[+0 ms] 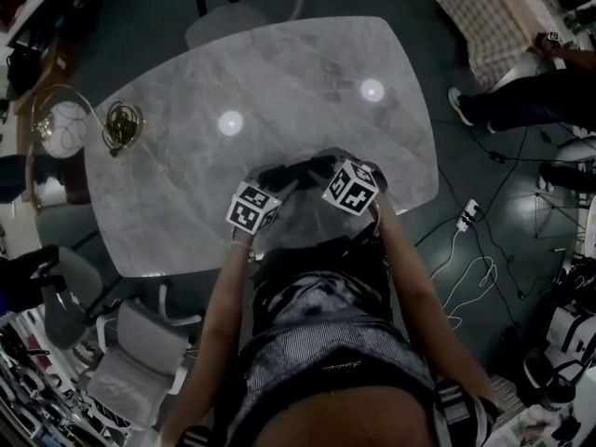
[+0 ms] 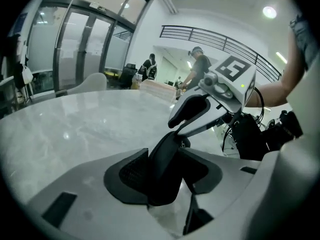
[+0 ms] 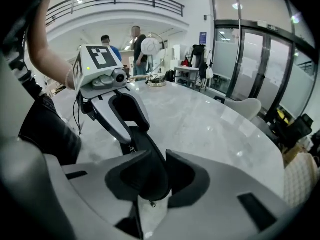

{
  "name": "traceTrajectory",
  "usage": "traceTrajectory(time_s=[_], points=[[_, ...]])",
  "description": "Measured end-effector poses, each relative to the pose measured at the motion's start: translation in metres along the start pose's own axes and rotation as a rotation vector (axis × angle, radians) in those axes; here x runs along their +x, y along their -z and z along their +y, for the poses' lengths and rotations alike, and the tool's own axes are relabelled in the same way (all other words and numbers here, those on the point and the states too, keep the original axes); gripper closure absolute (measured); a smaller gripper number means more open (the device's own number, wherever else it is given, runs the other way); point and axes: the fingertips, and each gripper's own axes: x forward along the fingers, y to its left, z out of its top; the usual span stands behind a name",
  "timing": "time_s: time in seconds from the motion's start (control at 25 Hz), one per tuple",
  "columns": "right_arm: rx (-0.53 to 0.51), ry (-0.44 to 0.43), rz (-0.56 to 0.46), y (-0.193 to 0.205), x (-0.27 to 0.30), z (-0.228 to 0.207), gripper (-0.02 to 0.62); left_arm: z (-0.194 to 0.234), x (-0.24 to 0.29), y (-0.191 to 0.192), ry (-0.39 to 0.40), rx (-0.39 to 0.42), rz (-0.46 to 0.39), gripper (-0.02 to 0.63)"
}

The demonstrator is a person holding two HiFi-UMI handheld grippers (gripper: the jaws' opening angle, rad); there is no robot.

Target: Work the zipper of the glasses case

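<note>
Two hand-held grippers meet over the near edge of the pale grey marble table with rounded corners. Between them is the black, long, soft-looking glasses case. In the head view the case is lifted a little above the table top, in front of the person's body. Each end of it sits in one gripper.

Left gripper: its view shows one end of the case standing between the two dark pads, and both pads press on its sides. The jaws are therefore closed on the case, with a wide gap because the case is thick.

Right gripper: its jaws are closed on the other end of the case in the same way, one pad on each side. Under this end, just below the jaws, hangs a small metal tab. It looks like the zipper's pull, but it is too small to be sure. I cannot tell from any view if the zipper is open or closed.

Each gripper view shows the other gripper opposite, with its marker cube up and the case running between the two. The bare forearms of the person come from the lower edge of the head view to the grippers.

Far from the case, at the left end of the table, stands a small golden wire ornament. One light grey chair stands beside the table at the person's left.
</note>
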Motion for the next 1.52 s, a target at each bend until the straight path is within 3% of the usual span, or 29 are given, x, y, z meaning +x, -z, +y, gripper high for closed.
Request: traceTrajectory(time_s=[0.2, 0.32, 0.6, 0.76, 0.84, 1.0, 1.24, 1.52], points=[[-0.039, 0.063, 0.022, -0.005, 0.01, -0.011, 0.482, 0.011, 0.002, -0.007, -0.079, -0.038, -0.04, 0.451], [-0.06, 0.084, 0.03, -0.008, 0.018, -0.017, 0.494, 0.021, 0.005, -0.008, -0.133, -0.015, -0.041, 0.457], [0.137, 0.081, -0.023, -0.008, 0.023, -0.029, 0.494, 0.024, 0.004, -0.013, -0.181, 0.001, -0.044, 0.503], [0.223, 0.066, -0.093, -0.022, 0.004, -0.031, 0.494, 0.026, -0.014, -0.026, -0.236, -0.002, -0.115, 0.503], [0.215, 0.066, -0.112, -0.029, -0.005, -0.031, 0.494, 0.025, -0.021, -0.031, -0.246, -0.023, -0.146, 0.507], [0.195, 0.062, -0.142, -0.039, -0.019, -0.026, 0.495, 0.016, -0.03, -0.042, -0.247, -0.039, -0.211, 0.594], [0.214, 0.076, -0.264, -0.067, -0.05, -0.02, 0.503, -0.006, -0.048, -0.076, -0.237, -0.044, -0.305, 0.6], [0.172, 0.161, -0.413, -0.101, -0.105, -0.029, 0.506, -0.028, -0.083, -0.126, -0.276, -0.006, -0.424, 0.6]])
